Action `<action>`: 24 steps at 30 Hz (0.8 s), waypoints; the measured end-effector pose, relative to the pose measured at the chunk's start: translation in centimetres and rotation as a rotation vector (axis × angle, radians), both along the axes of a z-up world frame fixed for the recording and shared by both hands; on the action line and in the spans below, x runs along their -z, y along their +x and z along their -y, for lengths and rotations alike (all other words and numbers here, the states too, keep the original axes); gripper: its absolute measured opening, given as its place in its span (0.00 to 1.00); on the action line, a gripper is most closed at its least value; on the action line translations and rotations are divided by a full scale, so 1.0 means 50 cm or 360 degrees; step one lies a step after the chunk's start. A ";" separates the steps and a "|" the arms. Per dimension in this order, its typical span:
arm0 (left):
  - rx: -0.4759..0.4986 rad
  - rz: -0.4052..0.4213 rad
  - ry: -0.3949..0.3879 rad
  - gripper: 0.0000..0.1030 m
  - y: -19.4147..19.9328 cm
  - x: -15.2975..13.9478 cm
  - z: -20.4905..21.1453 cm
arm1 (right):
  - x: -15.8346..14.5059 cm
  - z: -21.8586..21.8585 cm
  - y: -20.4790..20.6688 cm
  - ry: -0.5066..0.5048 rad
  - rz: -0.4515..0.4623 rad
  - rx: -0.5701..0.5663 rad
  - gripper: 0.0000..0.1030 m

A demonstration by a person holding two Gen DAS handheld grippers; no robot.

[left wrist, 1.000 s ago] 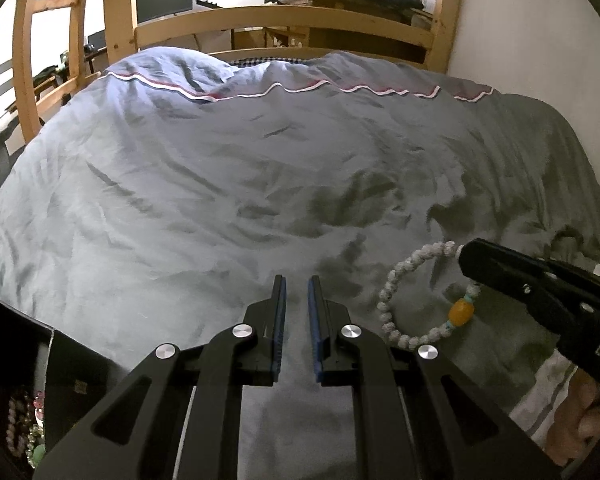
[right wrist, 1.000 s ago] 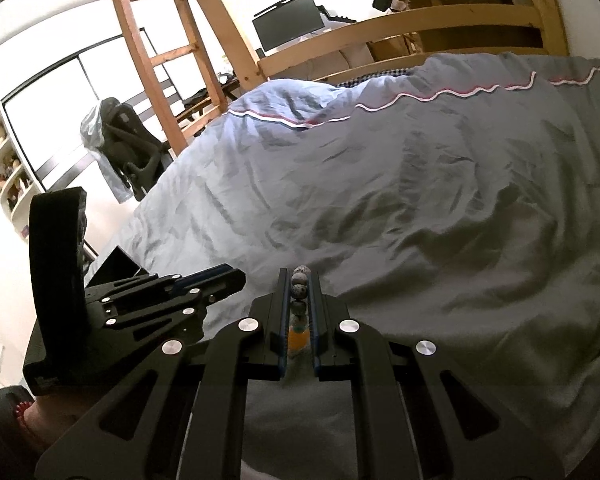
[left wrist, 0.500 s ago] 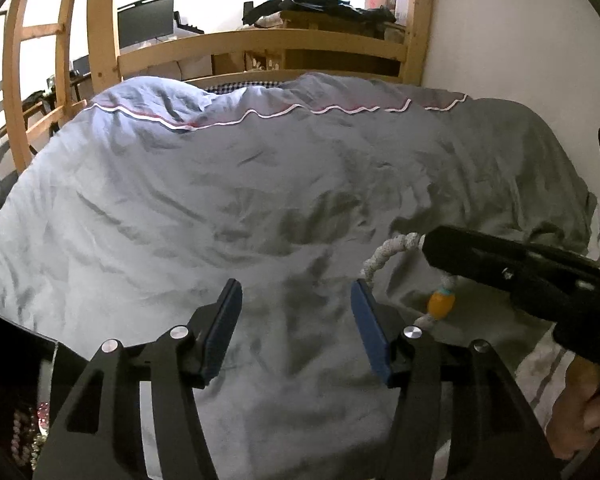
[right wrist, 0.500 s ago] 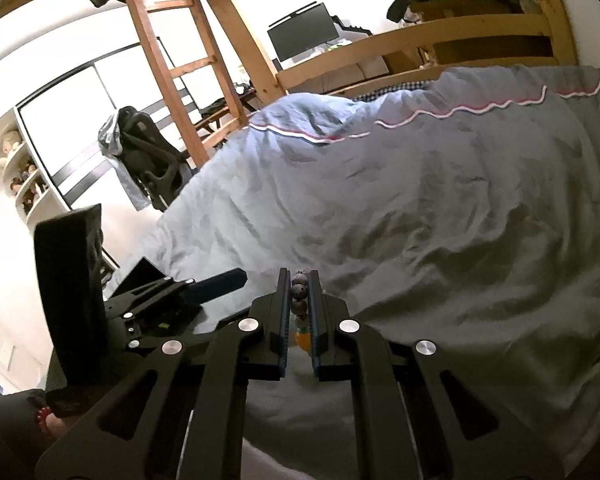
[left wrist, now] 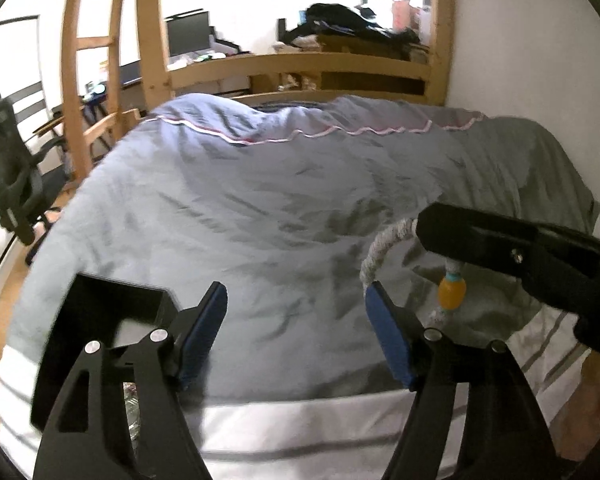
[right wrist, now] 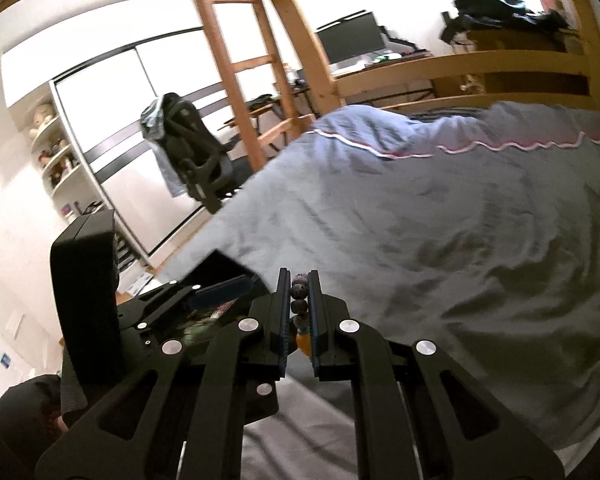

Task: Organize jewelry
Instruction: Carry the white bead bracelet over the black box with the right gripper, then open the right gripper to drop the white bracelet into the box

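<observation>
From the left wrist view, the left gripper [left wrist: 296,336] is hanging above the grey quilt [left wrist: 260,200], its blue-padded jaws spreading wider with only bedding showing between them. The bead bracelet [left wrist: 374,252] is dangling just to the right of the right-hand blue pad, a pale loop curving up from beside that pad into the tip of the right gripper [left wrist: 428,228], which is reaching in from the right edge. An orange bead [left wrist: 452,294] with a small teal bead above it is hanging under that black tip, clear of the quilt. A black jewelry box [left wrist: 100,320] is sitting open on the bed at the lower left, partly behind the left finger; something shiny is showing inside it, too blurred to name.

From the right wrist view, the right gripper [right wrist: 299,280] is squeezing the bead bracelet [right wrist: 299,294]: its jaws are nearly together, with a column of dark mottled beads pinched between the pads and the orange bead [right wrist: 303,342] sitting lowest in the gap. The left gripper [right wrist: 220,290] is lying to the left and slightly below, over the open jewelry box [right wrist: 216,266], apart from the bracelet. A wooden ladder [right wrist: 236,64] and an office chair [right wrist: 188,152] are standing beyond the bed.
</observation>
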State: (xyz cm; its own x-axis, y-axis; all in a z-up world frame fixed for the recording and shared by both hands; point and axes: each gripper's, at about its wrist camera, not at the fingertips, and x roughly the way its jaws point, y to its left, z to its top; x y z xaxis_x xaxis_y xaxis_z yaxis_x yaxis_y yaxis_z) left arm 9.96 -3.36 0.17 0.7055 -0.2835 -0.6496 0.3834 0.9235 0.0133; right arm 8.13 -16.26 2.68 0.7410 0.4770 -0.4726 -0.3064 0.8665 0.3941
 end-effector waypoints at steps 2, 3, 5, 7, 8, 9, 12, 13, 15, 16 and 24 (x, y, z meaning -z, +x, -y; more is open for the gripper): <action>-0.0067 0.0005 -0.0017 0.71 -0.006 -0.015 -0.033 | -0.014 -0.031 -0.007 -0.0015 0.0012 -0.0041 0.09; -0.0100 0.0007 -0.0030 0.73 -0.008 -0.022 -0.048 | -0.022 -0.047 -0.010 -0.0025 0.0021 -0.0062 0.09; -0.0175 0.0010 -0.0053 0.73 -0.011 -0.039 -0.086 | -0.035 -0.074 -0.012 -0.0045 0.0030 -0.0101 0.09; -0.0240 0.0014 -0.0065 0.73 -0.016 -0.051 -0.123 | -0.048 -0.106 -0.010 -0.0072 0.0040 -0.0147 0.09; -0.0259 0.0018 -0.0072 0.73 -0.020 -0.056 -0.137 | -0.053 -0.122 -0.008 -0.0079 0.0042 -0.0171 0.09; -0.0279 0.0022 -0.0079 0.74 -0.023 -0.061 -0.152 | -0.056 -0.129 -0.007 -0.0083 0.0043 -0.0182 0.09; -0.0334 0.0047 -0.0078 0.74 -0.031 -0.074 -0.194 | -0.064 -0.166 0.001 -0.0093 0.0042 -0.0229 0.09; -0.0354 0.0060 -0.0063 0.74 -0.033 -0.078 -0.210 | -0.064 -0.178 0.005 -0.0091 0.0038 -0.0248 0.09; -0.0407 0.0077 -0.0030 0.74 -0.031 -0.085 -0.243 | -0.064 -0.206 0.015 -0.0098 0.0034 -0.0284 0.09; -0.0432 0.0085 -0.0027 0.74 -0.031 -0.087 -0.257 | -0.062 -0.218 0.021 -0.0098 0.0028 -0.0300 0.09; -0.0682 0.0054 0.0017 0.81 -0.020 -0.074 -0.378 | -0.016 -0.297 0.082 -0.0077 -0.0112 -0.0370 0.09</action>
